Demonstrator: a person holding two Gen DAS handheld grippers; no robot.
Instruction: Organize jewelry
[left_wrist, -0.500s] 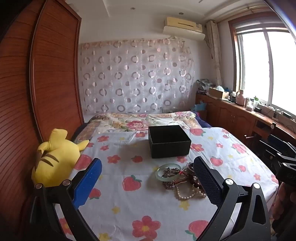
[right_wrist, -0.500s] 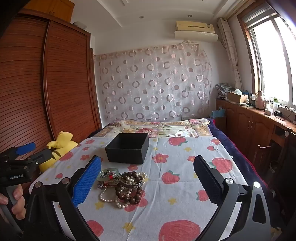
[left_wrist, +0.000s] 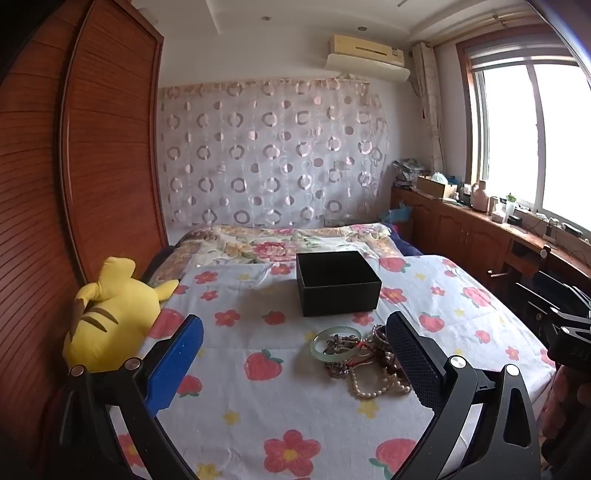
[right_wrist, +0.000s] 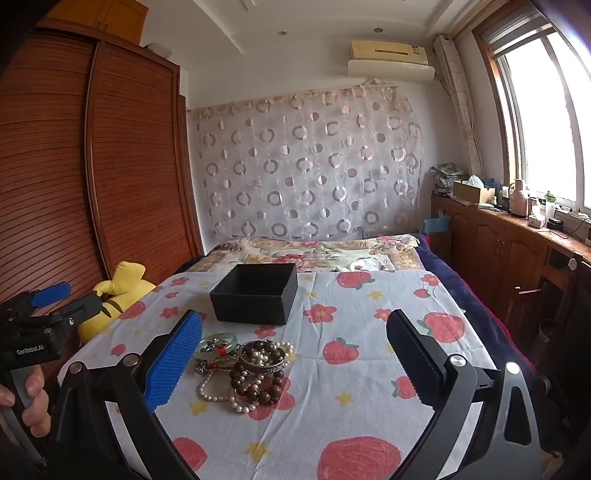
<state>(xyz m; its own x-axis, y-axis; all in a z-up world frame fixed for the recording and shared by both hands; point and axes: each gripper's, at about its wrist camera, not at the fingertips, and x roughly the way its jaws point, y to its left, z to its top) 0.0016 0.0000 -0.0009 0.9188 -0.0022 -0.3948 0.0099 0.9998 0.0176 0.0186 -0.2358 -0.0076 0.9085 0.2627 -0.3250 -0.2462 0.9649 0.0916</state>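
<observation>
Holding both: I have the left gripper (left_wrist: 295, 354) and the right gripper (right_wrist: 295, 354) above the near end of the bed, each with jaws spread wide and nothing between them.
Left hand: low at the left edge of the right wrist view, my left hand (right_wrist: 26, 398) wraps its grip.
Bedsheet: the strawberry and flower bedsheet (left_wrist: 258, 413) fills the lower half of both views.
Jewelry pile: the jewelry pile (right_wrist: 243, 365) lies on the sheet in the lower middle, just inside my right gripper's blue finger; in the left wrist view it sits by the black finger.
Pieces: I make out a pale green bangle (left_wrist: 334, 341), a pearl strand (left_wrist: 373, 387) and dark brown wooden beads (right_wrist: 258, 384), tangled and touching.
Black box: the open black box (left_wrist: 338, 282) stands just beyond the pile, apart from it.
Plush: a yellow plush toy (left_wrist: 110, 314) lies at the bed's left edge, against the wooden wardrobe (left_wrist: 92, 166).
Far wall: a circle-patterned curtain (left_wrist: 273, 162) hangs there.
</observation>
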